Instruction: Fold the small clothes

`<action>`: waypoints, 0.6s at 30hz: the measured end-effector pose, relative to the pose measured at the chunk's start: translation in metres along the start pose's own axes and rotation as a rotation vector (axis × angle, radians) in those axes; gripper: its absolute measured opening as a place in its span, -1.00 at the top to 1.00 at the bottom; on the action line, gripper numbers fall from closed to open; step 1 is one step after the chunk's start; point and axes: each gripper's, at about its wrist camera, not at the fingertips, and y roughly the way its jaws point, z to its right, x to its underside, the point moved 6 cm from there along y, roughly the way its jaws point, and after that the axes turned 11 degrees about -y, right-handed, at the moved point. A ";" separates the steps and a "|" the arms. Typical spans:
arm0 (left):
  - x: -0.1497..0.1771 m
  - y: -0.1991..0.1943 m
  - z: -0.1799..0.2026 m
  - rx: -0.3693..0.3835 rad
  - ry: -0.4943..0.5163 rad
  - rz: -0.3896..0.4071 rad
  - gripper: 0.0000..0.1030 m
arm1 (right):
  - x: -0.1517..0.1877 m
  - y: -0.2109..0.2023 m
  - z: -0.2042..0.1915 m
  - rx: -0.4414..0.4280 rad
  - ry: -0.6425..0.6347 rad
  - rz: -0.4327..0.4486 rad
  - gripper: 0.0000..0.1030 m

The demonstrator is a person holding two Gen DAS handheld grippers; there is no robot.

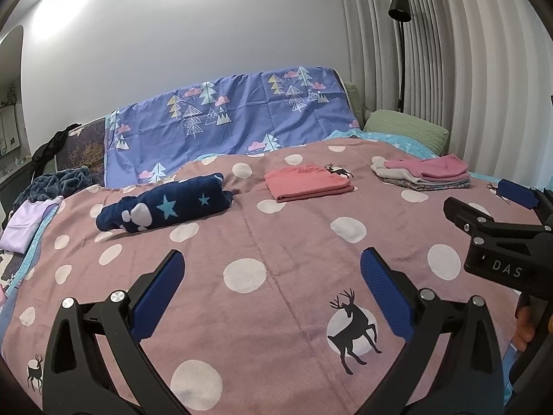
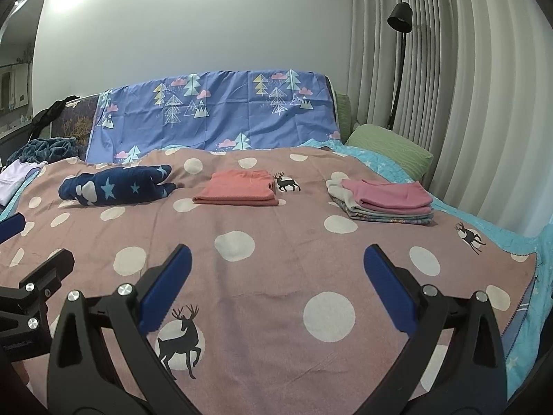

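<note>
A crumpled navy garment with stars lies at the far left of the pink dotted blanket. A folded coral garment lies in the middle. A stack of folded clothes topped with pink sits at the far right. My left gripper is open and empty above the near blanket. My right gripper is open and empty; it also shows at the right edge of the left wrist view.
A blue tree-print sheet covers the headboard. A green pillow, a black floor lamp and white curtains stand at the right. A lilac cloth and dark clothes lie at the left.
</note>
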 end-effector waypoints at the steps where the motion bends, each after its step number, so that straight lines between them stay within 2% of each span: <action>1: 0.000 -0.001 0.000 0.002 0.001 -0.001 -0.97 | 0.000 0.000 0.000 0.000 0.000 0.001 -0.96; 18: 0.005 0.002 -0.001 0.018 -0.009 -0.028 -0.97 | 0.006 0.003 -0.004 -0.008 -0.007 -0.015 -0.96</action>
